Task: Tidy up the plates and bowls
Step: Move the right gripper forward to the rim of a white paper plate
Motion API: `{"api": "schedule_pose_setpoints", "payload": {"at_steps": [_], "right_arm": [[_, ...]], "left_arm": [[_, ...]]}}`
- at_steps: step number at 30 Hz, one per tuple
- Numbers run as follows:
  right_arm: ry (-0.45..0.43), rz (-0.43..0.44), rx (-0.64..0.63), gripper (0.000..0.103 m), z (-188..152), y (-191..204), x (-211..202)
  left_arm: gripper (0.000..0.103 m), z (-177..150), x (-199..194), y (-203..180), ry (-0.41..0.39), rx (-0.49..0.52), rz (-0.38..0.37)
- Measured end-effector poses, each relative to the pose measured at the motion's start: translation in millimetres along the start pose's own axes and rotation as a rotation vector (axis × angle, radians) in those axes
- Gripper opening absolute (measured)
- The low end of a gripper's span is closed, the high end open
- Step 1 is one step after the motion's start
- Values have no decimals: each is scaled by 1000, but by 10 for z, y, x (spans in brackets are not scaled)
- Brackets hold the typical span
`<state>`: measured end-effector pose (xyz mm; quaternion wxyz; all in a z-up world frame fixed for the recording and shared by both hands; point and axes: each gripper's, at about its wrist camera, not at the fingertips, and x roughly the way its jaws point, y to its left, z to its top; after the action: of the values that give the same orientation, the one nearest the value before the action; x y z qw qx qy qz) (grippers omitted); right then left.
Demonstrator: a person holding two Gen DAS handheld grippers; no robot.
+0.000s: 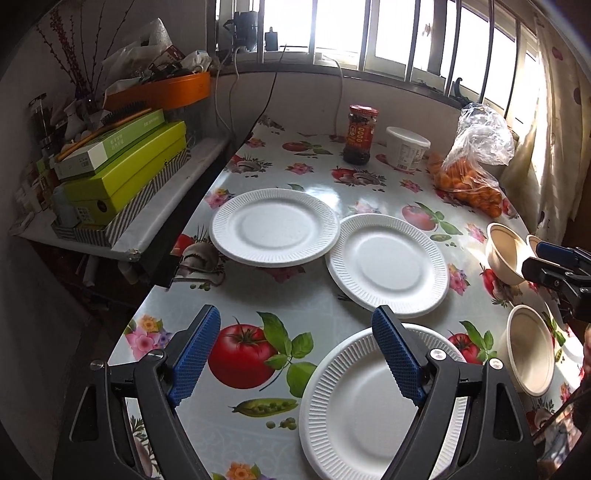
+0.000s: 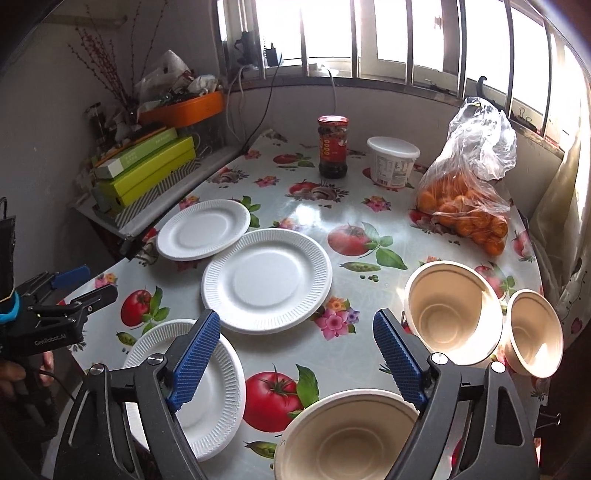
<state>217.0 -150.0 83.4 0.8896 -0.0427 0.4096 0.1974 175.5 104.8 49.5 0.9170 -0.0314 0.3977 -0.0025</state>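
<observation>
Left gripper [image 1: 301, 360] angled down over table [image 1: 332, 206], jaws wide, empty; plates [image 1: 388, 266] at 12 o'clock. Right gripper [image 2: 295, 363] likewise, bowls [image 2: 452, 306] at 1 o'clock. "GenRobot.AI" on left gripper body.

We see daylight blowing out the barred window [image 1: 369, 33], glare on the glossy tablecloth [image 2: 325, 210], and fisheye-bent, dark edges.

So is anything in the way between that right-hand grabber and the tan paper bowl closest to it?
Nothing visible. The right gripper hangs open just above the nearest tan paper bowl, with only bare flowered tablecloth around it.
</observation>
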Motion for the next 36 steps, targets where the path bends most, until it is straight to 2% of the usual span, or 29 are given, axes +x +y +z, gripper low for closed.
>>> {"api": "schedule_pose_setpoints", "payload": {"at_steps": [1, 3, 5, 7, 10, 15, 21, 26, 30, 36], "right_arm": [[13, -3, -5, 75, 15, -24, 74], [50, 7, -4, 62, 44, -80, 234], [104, 52, -13, 56, 70, -120, 397], [133, 59, -27, 49, 99, -145, 526], [171, 68, -48, 49, 146, -172, 712], [235, 81, -27, 48, 240, -268, 1006], [254, 121, 27, 49, 337, -386, 1193], [295, 122, 67, 49, 330, -416, 1364], [322, 118, 89, 49, 315, -440, 1419], [322, 89, 71, 49, 358, -480, 1291]], "left_arm": [[74, 32, 73, -9, 19, -5, -21], [69, 76, 218, -24, 50, -17, -57], [57, 107, 360, -61, 74, -2, -56], [52, 118, 462, -110, 94, 18, -64], [52, 143, 603, -188, 128, 65, -85], [52, 242, 830, -186, 170, 44, -125], [52, 259, 1034, -224, 212, 59, -122], [52, 294, 1131, -234, 225, 48, -127], [52, 316, 1171, -235, 240, 47, -139], [52, 308, 1181, -234, 252, 80, -151]]}}
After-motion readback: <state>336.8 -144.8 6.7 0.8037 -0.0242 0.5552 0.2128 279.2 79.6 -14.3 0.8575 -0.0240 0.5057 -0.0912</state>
